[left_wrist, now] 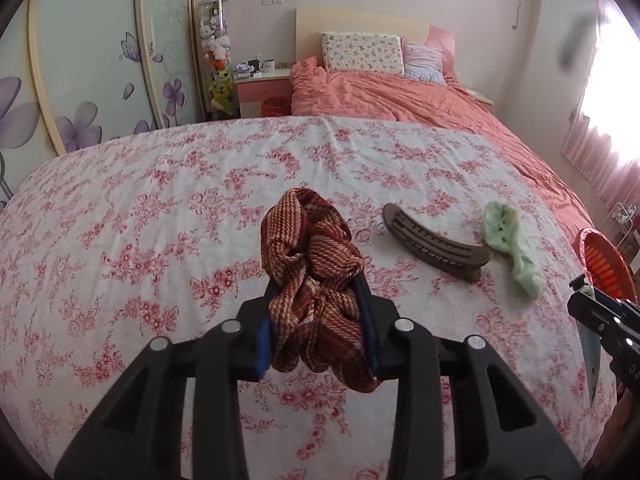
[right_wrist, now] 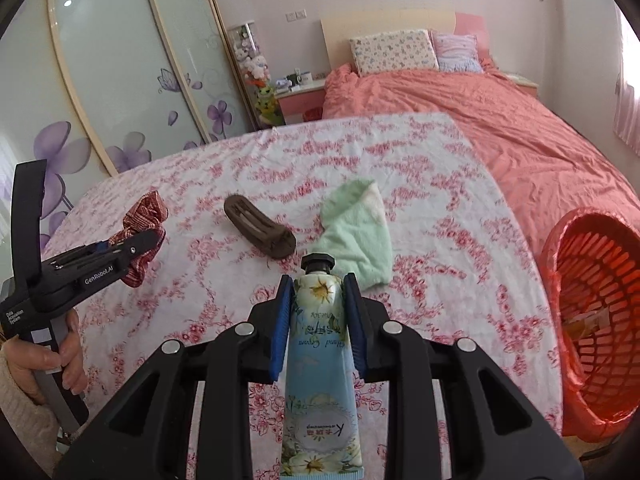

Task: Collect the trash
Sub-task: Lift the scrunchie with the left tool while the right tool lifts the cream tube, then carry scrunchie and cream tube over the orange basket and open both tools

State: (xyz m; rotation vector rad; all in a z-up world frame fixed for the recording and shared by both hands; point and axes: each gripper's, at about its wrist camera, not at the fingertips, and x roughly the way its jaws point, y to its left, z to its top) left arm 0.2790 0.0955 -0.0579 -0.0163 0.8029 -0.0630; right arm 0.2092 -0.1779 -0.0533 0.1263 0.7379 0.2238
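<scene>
Surface: floral pink-and-white sheet (left_wrist: 160, 208) spread over the near end of a bed, with a crumpled salmon duvet (left_wrist: 400, 96) and two pillows beyond it.
Left gripper (left_wrist: 316, 292): narrowed partway, its blue-padded fingers pressed against both sides of a bunched red-brown scrunchie (left_wrist: 310, 256); the knit fabric bulges above the fingertips and hangs below them, lifted off the sheet.
Right gripper (right_wrist: 318, 292): closed to the width of a hand cream tube (right_wrist: 320, 364), which it grips by the shoulders just under the black cap; the cap points away from the camera, the flat crimped end toward it.
Tube: soft plastic, pale blue with printed flowers and an oval label; the label text reads upside down.
Hair clip (right_wrist: 260, 228): dark brown, long and curved with slots along its back, lying on the sheet between the scrunchie and the sock.
Sock (right_wrist: 356, 232): pale green, fluffy, crumpled, lying just beside the clip's end.
Basket (right_wrist: 600, 320): red-orange plastic lattice lined with a thin red bag, at the right edge of the bed, tipped so its mouth faces the camera; something pale lies inside, too unclear to name.
Cut off: in the left wrist view only the basket's rim and the right gripper's tip show at the frame edge.
</scene>
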